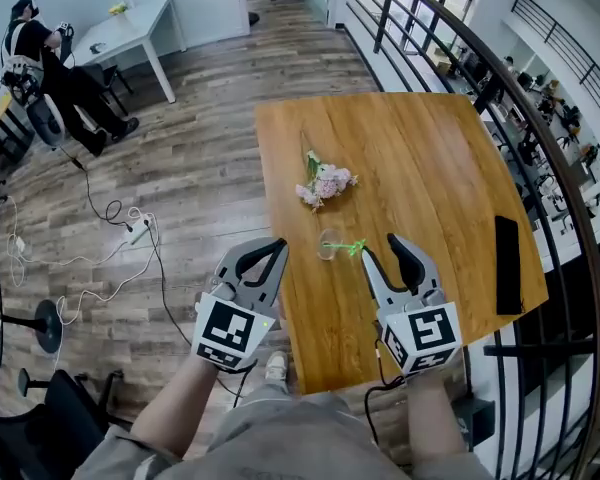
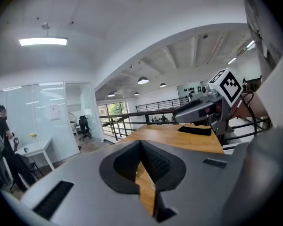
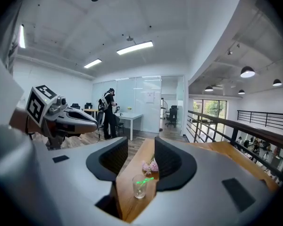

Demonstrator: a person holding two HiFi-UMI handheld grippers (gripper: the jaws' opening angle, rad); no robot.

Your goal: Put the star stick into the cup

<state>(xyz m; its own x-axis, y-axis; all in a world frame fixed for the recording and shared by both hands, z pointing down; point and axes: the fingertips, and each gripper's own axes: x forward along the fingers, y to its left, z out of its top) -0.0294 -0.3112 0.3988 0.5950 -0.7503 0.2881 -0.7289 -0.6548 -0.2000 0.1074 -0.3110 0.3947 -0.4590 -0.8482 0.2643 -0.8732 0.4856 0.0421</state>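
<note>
The task looked done: the star stick (image 1: 347, 247) already sat in the cup (image 1: 328, 246), with nothing visibly left but to clear away. The cup was small, clear glass, and stood upright on the wooden worktop (image 1: 430, 158) near its front edge, level with the tips of the two claws and between them. The stick was thin and bright green. It leaned across the rim so that its upper end poked out to the right, though its star tip was too small to make out. The right claw (image 1: 388, 252) hung above the worktop with its jaws well apart and nothing between the pads; its own view showed the cup some way beyond them, untouched. The left claw (image 1: 263, 252) had its tips brought together and held nothing. A small bunch of pink flowers (image 1: 325, 181) lay farther back, and a flat black object (image 1: 507, 265) lay near the right edge.
</note>
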